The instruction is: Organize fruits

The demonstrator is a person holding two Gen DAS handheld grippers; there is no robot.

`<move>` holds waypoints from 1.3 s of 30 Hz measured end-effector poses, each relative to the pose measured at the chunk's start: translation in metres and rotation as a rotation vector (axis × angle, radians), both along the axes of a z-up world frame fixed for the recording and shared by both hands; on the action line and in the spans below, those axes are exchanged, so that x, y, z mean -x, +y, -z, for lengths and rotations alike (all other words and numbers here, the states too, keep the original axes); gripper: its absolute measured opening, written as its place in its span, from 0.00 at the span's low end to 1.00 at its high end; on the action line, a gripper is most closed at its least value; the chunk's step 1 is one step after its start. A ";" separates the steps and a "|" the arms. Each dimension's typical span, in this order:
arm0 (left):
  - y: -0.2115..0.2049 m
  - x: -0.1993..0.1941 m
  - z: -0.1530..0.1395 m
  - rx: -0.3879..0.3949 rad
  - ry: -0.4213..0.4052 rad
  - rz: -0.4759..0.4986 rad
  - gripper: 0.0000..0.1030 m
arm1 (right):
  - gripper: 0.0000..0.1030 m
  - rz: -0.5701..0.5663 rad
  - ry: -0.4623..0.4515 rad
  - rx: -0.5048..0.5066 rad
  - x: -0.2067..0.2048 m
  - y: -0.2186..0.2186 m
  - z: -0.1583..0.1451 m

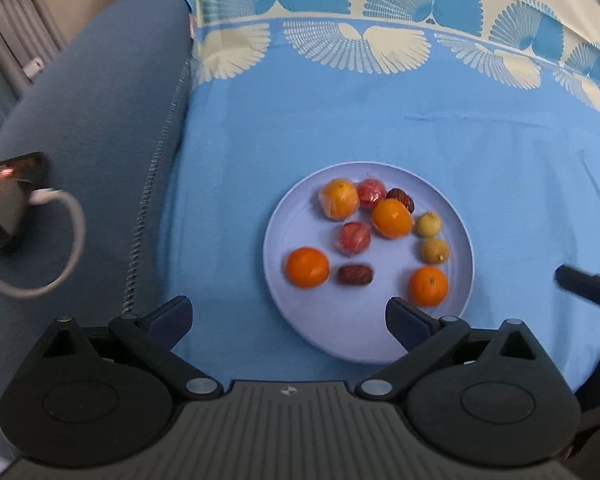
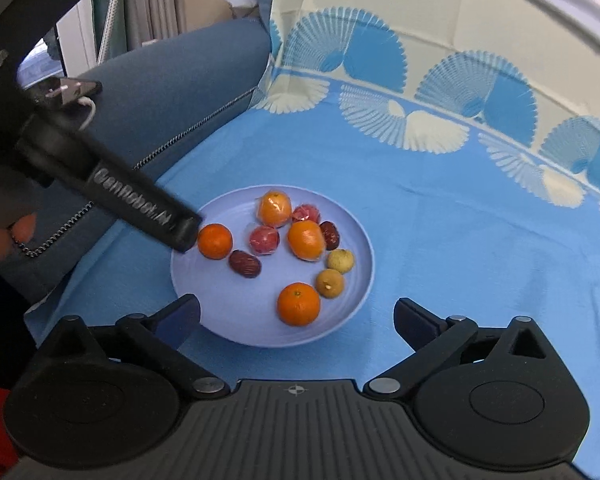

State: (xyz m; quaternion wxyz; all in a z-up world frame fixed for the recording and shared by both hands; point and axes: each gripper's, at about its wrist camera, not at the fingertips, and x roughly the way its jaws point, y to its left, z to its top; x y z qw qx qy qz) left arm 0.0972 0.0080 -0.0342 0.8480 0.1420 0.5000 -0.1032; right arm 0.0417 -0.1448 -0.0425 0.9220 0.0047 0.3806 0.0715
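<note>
Black phone (image 1: 8, 200) beside fruit plate (image 1: 300, 332)

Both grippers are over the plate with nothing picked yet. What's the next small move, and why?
Probably lower the right gripper onto the nearest orange. Both it and the left gripper are open and empty, and that orange sits alone at the plate edge, apart from the clustered fruit.

Black ribbed left gripper (image 1: 288, 316), dark-blue-padded fingers (image 1: 172, 314), silver screws.
</note>
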 end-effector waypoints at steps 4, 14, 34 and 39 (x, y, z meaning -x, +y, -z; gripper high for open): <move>0.006 0.029 -0.015 -0.010 -0.043 -0.008 1.00 | 0.99 0.061 -0.008 -0.008 0.017 -0.004 -0.010; 0.014 0.082 -0.036 0.021 -0.082 -0.026 1.00 | 0.99 0.135 -0.080 0.014 0.071 -0.002 -0.029; 0.011 0.111 -0.046 0.008 -0.121 -0.018 1.00 | 0.99 0.144 -0.156 0.036 0.095 0.000 -0.046; 0.012 0.108 -0.044 0.003 -0.111 -0.019 1.00 | 0.99 0.143 -0.153 0.035 0.094 0.000 -0.045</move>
